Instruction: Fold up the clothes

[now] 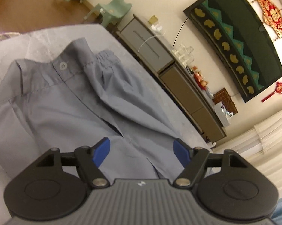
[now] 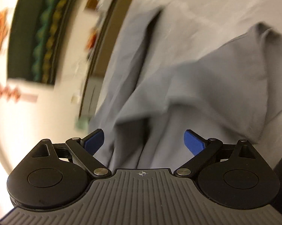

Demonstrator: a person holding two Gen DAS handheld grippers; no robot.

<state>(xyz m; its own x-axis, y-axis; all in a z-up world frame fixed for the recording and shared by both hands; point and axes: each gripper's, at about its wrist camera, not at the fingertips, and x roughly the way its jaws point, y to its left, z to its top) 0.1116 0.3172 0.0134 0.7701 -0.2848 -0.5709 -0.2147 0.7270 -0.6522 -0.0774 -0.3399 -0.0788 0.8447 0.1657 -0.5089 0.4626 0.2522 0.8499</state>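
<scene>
Your left gripper is released, blue pads spread with nothing clamped, poised above the grey trousers. Your right gripper is likewise released over rumpled cloth. The trousers lie spread on the pale-covered tabletop, waistband button facing up.

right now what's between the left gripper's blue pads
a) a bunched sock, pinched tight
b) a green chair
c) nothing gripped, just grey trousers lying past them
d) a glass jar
c: the left gripper stands open, its blue pads wide apart, and the grey trousers lie spread on the table beyond, unpinched.
</scene>
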